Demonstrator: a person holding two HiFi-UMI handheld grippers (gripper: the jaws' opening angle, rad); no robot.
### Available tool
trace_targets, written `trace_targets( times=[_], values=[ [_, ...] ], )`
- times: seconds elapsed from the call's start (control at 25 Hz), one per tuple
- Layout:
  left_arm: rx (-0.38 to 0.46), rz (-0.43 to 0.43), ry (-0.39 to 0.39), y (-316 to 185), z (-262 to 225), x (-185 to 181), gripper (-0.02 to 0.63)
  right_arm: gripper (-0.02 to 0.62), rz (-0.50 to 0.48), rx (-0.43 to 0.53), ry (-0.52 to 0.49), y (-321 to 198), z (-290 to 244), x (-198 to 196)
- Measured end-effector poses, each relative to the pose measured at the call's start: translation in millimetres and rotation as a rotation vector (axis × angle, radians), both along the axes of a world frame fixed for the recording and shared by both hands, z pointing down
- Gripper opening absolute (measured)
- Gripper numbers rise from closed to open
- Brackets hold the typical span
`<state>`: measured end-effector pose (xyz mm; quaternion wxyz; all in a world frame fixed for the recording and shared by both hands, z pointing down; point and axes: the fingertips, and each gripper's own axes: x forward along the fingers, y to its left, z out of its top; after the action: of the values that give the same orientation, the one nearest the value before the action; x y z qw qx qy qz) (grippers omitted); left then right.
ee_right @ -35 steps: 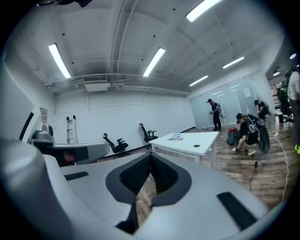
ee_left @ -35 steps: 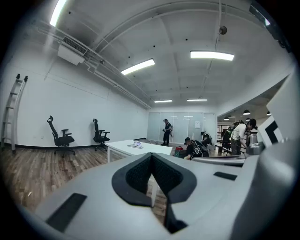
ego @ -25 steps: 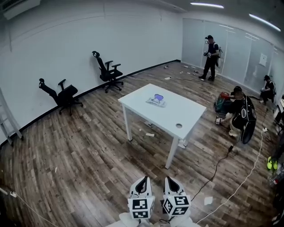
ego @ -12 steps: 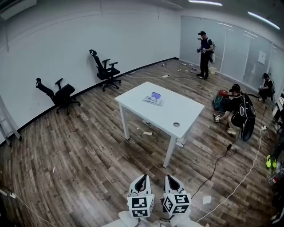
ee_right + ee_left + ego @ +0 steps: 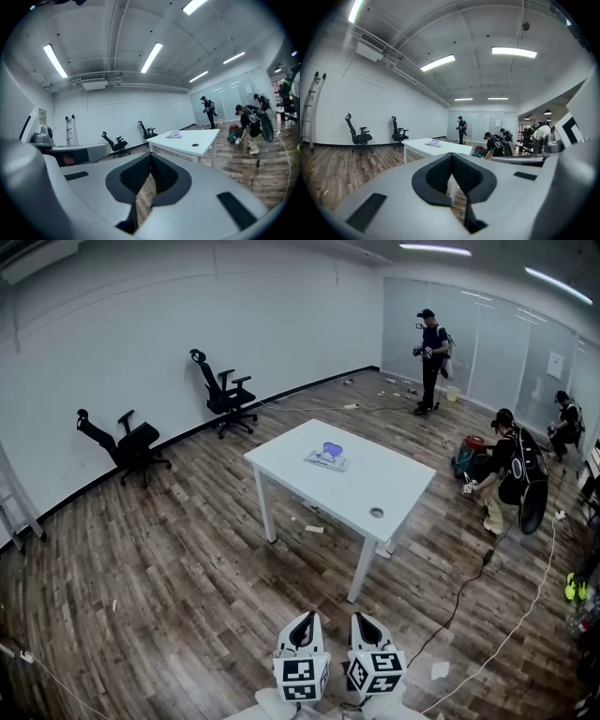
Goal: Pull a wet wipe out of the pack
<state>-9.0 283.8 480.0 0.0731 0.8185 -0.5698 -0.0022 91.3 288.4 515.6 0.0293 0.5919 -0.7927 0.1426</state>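
Observation:
The wet wipe pack (image 5: 326, 457) lies flat on the far half of the white table (image 5: 394, 479), pale with a purple patch on top. It also shows small and far off in the left gripper view (image 5: 434, 143) and the right gripper view (image 5: 175, 134). My left gripper (image 5: 302, 626) and right gripper (image 5: 364, 626) hang side by side at the bottom of the head view, well short of the table. Both are shut, with nothing between the tips. The left gripper (image 5: 452, 161) and the right gripper (image 5: 151, 161) point towards the table.
Wood floor lies between me and the table, with cables (image 5: 487, 643) and paper scraps at the right. One office chair (image 5: 225, 395) stands by the far wall, another chair (image 5: 127, 442) lies tipped. A person (image 5: 431, 357) stands at the back; two others (image 5: 511, 474) crouch at the right.
The head view has shifted slightly, and the standing person at the back has stepped a little. Both grippers keep their place, shut.

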Motion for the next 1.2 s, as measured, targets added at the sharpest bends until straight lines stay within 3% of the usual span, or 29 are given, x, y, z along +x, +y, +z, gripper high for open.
trace_targets(
  times=[1.2],
  values=[
    [-0.005, 0.016, 0.006, -137, -6, -19, 0.000, 0.009, -0.006, -0.007, 0.006, -141, -7, -23]
  ],
)
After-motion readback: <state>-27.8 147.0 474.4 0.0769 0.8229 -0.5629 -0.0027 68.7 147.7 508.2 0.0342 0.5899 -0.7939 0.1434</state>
